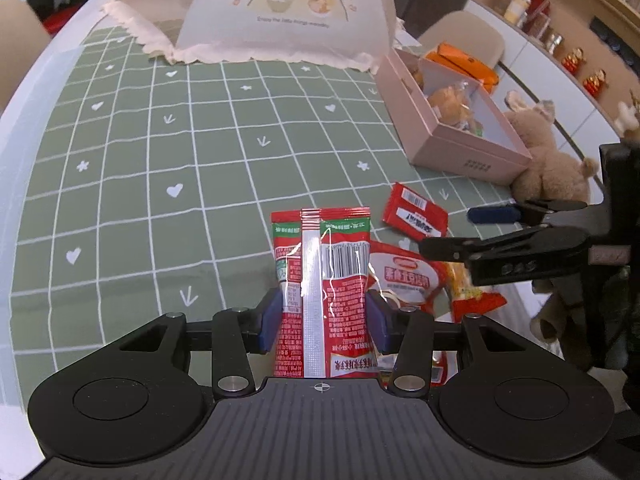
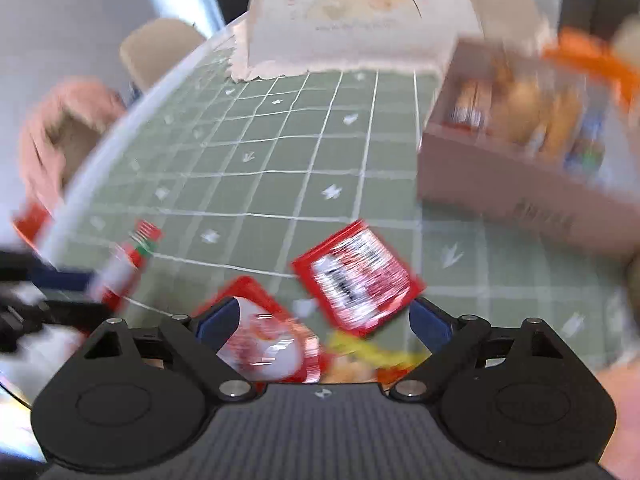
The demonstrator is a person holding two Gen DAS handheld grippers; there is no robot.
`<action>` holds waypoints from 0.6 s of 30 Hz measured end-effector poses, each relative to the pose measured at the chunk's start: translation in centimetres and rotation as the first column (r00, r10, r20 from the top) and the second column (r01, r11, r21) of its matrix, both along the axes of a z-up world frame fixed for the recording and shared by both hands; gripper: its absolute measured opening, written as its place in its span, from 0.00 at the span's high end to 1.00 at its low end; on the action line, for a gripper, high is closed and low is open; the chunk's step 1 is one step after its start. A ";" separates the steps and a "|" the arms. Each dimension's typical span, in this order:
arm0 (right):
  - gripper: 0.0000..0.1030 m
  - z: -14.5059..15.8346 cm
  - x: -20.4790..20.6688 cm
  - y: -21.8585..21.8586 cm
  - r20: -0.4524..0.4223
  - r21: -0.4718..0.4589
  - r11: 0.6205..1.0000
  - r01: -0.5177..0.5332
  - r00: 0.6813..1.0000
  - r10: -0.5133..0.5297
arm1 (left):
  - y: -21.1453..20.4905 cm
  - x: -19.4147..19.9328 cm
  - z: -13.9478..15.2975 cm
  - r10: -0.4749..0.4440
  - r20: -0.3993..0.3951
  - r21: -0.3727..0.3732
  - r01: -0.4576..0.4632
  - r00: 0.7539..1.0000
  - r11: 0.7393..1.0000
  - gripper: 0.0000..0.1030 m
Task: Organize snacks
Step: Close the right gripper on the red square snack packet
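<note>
Left gripper (image 1: 322,316) pinching tall red packet (image 1: 320,280), upright above green cloth (image 1: 160,160). Small red packet (image 1: 414,216) flat on cloth, white-red pouch (image 1: 404,276) beside. Right gripper (image 2: 322,320) spread wide over them, blurred. Pink box (image 1: 460,148) right, snacks inside.

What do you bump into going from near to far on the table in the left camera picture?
Red snack packet squeezed in the left gripper → small red packet lying flat → pink box of snacks → white food cover with cartoon kids.
</note>
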State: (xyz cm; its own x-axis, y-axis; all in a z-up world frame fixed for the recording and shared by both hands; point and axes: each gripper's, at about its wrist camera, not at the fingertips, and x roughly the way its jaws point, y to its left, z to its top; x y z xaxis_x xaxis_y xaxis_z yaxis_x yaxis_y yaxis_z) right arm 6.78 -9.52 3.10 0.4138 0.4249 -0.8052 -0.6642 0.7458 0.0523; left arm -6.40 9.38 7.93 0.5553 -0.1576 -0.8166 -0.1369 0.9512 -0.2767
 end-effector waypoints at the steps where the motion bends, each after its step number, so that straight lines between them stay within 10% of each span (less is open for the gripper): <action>1: 0.10 -0.2 0.1 0.2 0.026 -0.033 0.999 -0.009 1.000 0.009 | 0.1 -0.1 -0.1 0.007 -0.002 -0.007 -0.007 1.000 1.000 0.51; 10: 0.08 -2.3 3.6 1.6 -0.018 -0.074 0.995 -0.068 0.998 0.066 | 0.7 -1.3 0.0 0.061 -0.011 -0.025 -0.061 0.998 0.998 0.51; 14: 0.41 -1.3 2.6 2.1 -0.021 -0.093 0.990 -0.111 0.994 0.109 | 0.2 -1.2 0.3 0.051 -0.010 -0.041 -0.052 0.999 0.998 0.51; 18: 0.44 1.2 0.9 -0.1 0.002 -0.078 0.995 -0.067 0.998 0.067 | -0.7 -0.1 1.5 0.002 0.017 -0.076 -0.001 1.000 0.997 0.51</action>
